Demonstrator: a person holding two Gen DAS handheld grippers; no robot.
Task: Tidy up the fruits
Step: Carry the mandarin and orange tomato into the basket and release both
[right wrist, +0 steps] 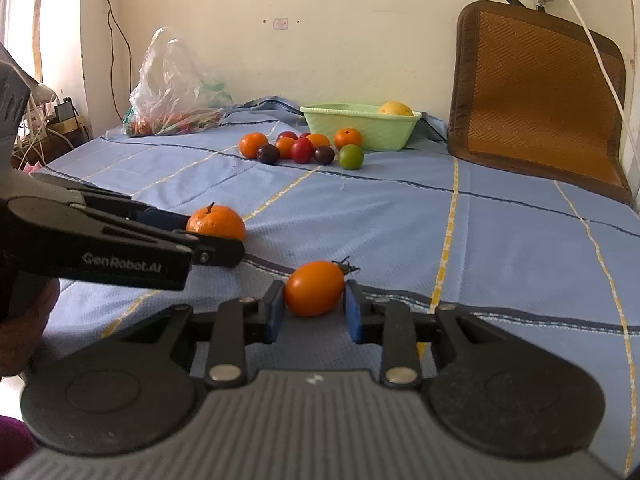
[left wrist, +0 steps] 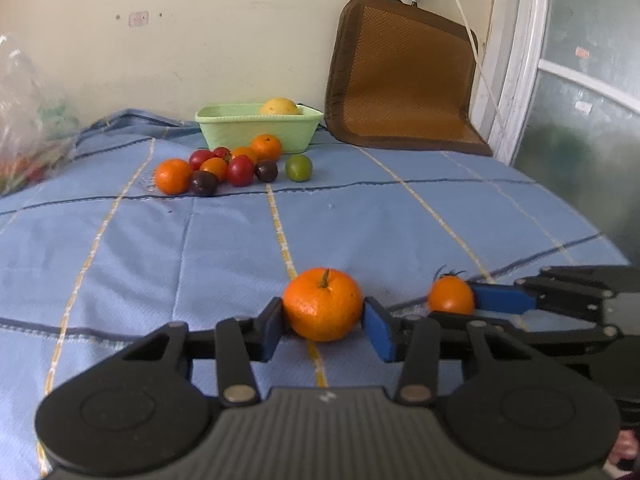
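My left gripper (left wrist: 323, 322) is shut on a tangerine (left wrist: 322, 304) with a short stem, low over the blue cloth; both show in the right wrist view, gripper (right wrist: 208, 236) and tangerine (right wrist: 216, 222). My right gripper (right wrist: 314, 304) is shut on an orange tomato (right wrist: 314, 288); it also shows in the left wrist view (left wrist: 451, 295) at the right. A pile of fruit (left wrist: 232, 166) lies in front of a green basket (left wrist: 260, 128) that holds a yellow fruit (left wrist: 280, 107).
A green fruit (right wrist: 351, 156) sits at the right end of the pile. A plastic bag (right wrist: 176, 92) of produce lies at the far left. A brown woven cushion (right wrist: 536, 96) leans on the wall at the right. A white cable (right wrist: 592, 40) hangs there.
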